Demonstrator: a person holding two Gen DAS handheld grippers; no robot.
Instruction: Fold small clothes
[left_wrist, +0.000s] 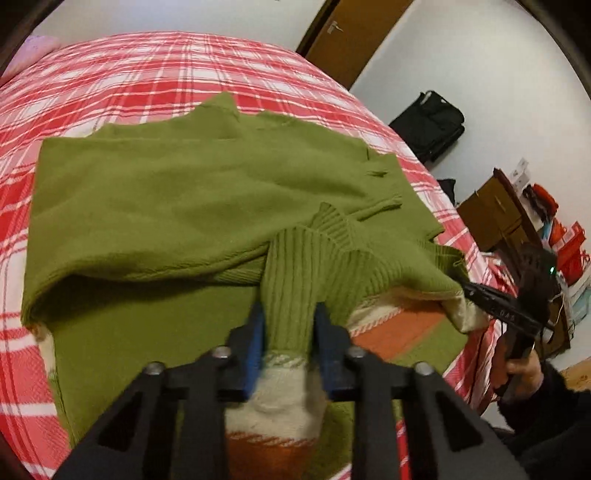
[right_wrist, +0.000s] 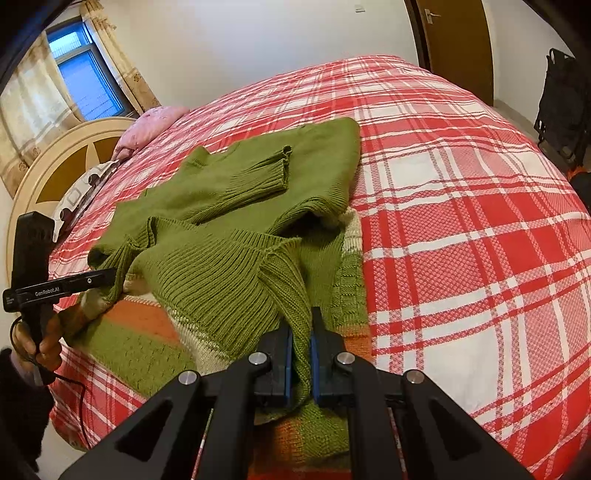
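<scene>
A green knitted sweater (left_wrist: 192, 192) with cream and orange stripes lies on the red-and-white plaid bed (left_wrist: 155, 74), its ribbed hem lifted and doubled back toward the body. My left gripper (left_wrist: 289, 314) is shut on a bunched fold of the ribbed hem (left_wrist: 291, 280), which fills the gap between the blue pads. My right gripper (right_wrist: 301, 325) is shut on the hem's other corner (right_wrist: 295, 266). Each wrist view shows the other gripper pinching its corner: the right gripper (left_wrist: 467, 288) and the left gripper (right_wrist: 112, 275). One sleeve (right_wrist: 255, 177) lies folded across the sweater's chest.
A pink pillow (right_wrist: 147, 125) and a round headboard (right_wrist: 55, 162) are at the bed's far left, under a curtained window (right_wrist: 81, 77). A brown door (right_wrist: 458, 44), a black bag (left_wrist: 432, 125) and cluttered shelves (left_wrist: 517, 210) stand beyond the bed. Bare plaid cover (right_wrist: 461, 221) spreads right of the sweater.
</scene>
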